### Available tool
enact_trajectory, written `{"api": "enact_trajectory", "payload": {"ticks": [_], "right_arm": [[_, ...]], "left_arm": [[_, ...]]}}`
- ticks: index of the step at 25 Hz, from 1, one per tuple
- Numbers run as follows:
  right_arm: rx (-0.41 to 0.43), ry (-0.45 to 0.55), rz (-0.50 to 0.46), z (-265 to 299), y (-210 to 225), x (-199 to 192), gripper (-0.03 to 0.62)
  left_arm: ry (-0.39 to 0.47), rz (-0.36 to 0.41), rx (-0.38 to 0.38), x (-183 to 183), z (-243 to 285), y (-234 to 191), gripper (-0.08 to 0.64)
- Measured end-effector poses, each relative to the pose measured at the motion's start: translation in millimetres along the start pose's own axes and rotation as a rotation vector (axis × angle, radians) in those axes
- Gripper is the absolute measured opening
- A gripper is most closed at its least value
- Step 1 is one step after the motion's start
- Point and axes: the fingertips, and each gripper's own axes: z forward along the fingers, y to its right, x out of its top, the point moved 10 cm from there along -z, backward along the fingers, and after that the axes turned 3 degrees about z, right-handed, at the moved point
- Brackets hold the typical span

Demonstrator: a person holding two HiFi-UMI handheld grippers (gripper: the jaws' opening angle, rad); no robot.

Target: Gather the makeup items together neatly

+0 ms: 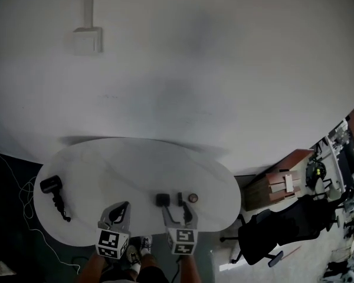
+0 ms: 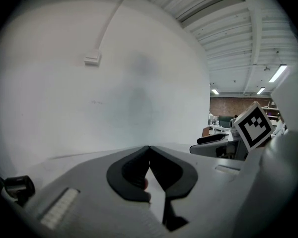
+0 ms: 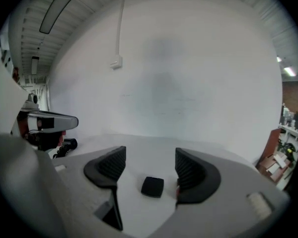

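Note:
On the white oval table (image 1: 94, 164) three small makeup items lie near the front edge: a black square compact (image 1: 162, 200), a slim dark item (image 1: 180, 198) and a small round item (image 1: 193, 198). My right gripper (image 1: 178, 210) stands open just in front of them. In the right gripper view the compact (image 3: 153, 186) lies on the table between and beyond the open gripper (image 3: 150, 165) pads, untouched. My left gripper (image 1: 124, 207) hovers left of the compact, apart from it. Its jaws (image 2: 149, 150) meet at the tips, and I see nothing held.
A black handled device with a coiled cord (image 1: 54, 194) lies at the table's left end, also seen in the left gripper view (image 2: 19, 185). A white wall (image 1: 194, 69) with a socket box (image 1: 87, 40) rises behind. A dark office chair (image 1: 271, 229) and shelving stand to the right.

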Motion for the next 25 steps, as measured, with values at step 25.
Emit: {"api": "enact_trajectory", "payload": {"ticks": [25], "right_arm": [[-0.028,0.208,-0.099,-209,31,-2,0.052]], "left_arm": [[0.136,0.067,-0.008,38,-108,137,0.011]]}}
